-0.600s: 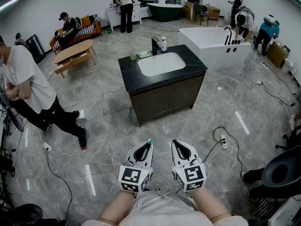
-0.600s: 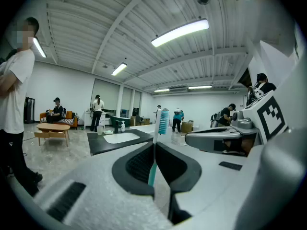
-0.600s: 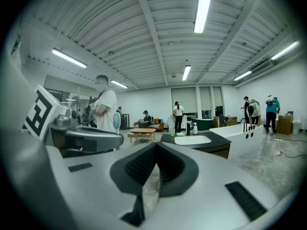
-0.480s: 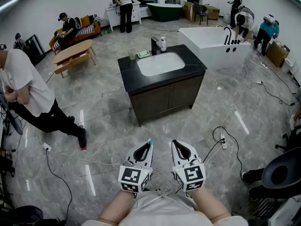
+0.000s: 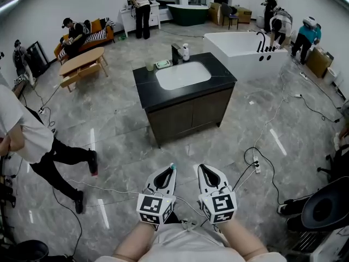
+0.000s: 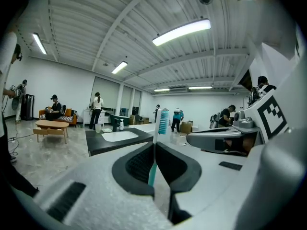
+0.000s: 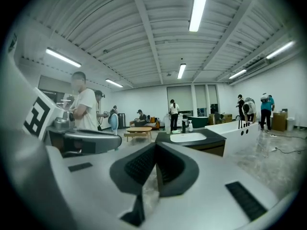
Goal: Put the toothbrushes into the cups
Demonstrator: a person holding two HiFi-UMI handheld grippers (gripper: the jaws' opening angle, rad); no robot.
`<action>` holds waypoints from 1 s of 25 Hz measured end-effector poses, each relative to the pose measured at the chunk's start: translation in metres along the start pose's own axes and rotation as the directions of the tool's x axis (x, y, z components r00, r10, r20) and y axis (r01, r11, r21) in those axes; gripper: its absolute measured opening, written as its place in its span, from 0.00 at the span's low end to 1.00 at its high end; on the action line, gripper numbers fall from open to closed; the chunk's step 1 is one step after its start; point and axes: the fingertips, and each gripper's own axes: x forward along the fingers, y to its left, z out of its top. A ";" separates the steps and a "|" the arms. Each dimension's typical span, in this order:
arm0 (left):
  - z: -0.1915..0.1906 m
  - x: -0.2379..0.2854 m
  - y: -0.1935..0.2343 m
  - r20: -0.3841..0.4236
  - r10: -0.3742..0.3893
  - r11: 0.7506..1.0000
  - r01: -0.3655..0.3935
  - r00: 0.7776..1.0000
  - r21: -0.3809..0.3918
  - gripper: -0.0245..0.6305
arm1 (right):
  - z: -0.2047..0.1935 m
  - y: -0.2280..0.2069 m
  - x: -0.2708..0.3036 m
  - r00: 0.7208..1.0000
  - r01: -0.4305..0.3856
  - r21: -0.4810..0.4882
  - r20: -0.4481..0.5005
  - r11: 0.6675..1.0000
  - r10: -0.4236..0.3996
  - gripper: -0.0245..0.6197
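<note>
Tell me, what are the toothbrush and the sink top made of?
Toothbrush: looks like smooth plastic, with a white neck, a teal handle and blue-and-white bristles. Sink top: black, smooth and flat-edged, probably stone or a stone-look slab; I can't tell which.

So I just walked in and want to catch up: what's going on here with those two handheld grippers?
A person stands in an open room with a gripper in each hand, both held low in front. The left gripper is shut on a teal-and-white toothbrush, whose brush head sticks out past the jaw tips. The right gripper is shut and empty. A sink vanity stands some way ahead, with a cup on its counter. No toothbrush is in that cup yet.
</note>
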 end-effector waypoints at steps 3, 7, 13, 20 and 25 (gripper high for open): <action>-0.005 0.005 0.002 -0.019 -0.005 1.000 0.005 1.000 -0.005 0.08 | -0.004 -0.002 0.002 1.000 0.001 0.001 -0.009 1.000 -0.001 0.08; -0.010 0.020 0.013 -0.034 -0.013 1.000 0.012 0.999 -0.021 0.08 | -0.013 -0.008 0.014 0.999 0.002 0.021 -0.033 1.000 -0.001 0.08; -0.011 0.067 0.041 -0.044 -0.041 0.998 0.039 0.998 -0.045 0.08 | -0.015 -0.031 0.057 0.998 0.018 0.032 -0.056 0.999 -0.016 0.08; 0.017 0.144 0.101 -0.035 -0.079 0.994 0.076 0.996 -0.075 0.08 | 0.005 -0.067 0.142 0.995 0.059 0.041 -0.082 0.997 -0.055 0.08; 0.048 0.203 0.161 -0.023 -0.111 0.993 0.109 0.994 -0.054 0.08 | 0.036 -0.084 0.228 0.995 0.062 0.043 -0.076 0.997 -0.058 0.08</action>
